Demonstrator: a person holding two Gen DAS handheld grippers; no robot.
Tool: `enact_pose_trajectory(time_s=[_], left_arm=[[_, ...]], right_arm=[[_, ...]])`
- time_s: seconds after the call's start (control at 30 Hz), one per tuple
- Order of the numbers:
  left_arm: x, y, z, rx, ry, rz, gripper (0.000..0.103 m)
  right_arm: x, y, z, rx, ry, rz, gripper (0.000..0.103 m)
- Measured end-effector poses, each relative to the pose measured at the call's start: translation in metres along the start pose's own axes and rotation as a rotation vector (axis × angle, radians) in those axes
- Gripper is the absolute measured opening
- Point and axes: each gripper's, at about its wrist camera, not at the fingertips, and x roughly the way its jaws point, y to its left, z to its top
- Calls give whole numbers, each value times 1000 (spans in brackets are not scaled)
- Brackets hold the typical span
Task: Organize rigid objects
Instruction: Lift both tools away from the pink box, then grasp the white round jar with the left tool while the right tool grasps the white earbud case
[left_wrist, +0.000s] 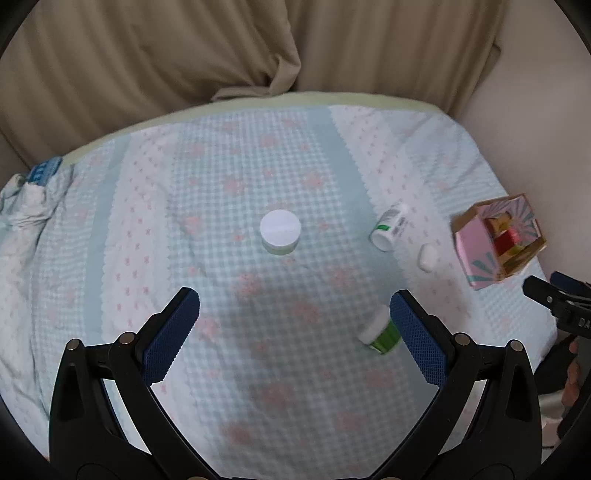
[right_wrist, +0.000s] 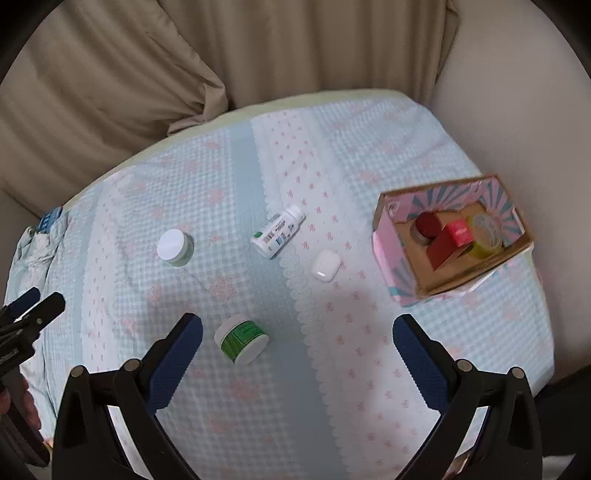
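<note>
Both claws, left claw (left_wrist: 294, 314) and right claw (right_wrist: 297, 343), spread empty; green jar (right_wrist: 242, 343) lying sideways, well left of the box (right_wrist: 452, 236), may roll off on soft bedspread (right_wrist: 258, 166) if nudged.

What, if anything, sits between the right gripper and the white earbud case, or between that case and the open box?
Nothing visible. The right gripper is open above bare cloth, and the white earbud case lies just beyond its fingers. The green-labelled jar sits off to the left of that line. Only cloth separates the case from the box.
</note>
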Motion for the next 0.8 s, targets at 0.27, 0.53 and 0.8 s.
enact_pose_trajectory(time_s=[0.27, 0.53, 0.8], left_arm=[[94, 8, 15, 19, 57, 28, 103], [198, 17, 33, 44, 123, 49, 103], [271, 17, 43, 67, 159, 54, 102]], right_arm=[[62, -3, 10, 100, 48, -61, 103], [156, -25, 31, 206, 133, -116, 99], [251, -40, 43, 275, 235, -155, 85]])
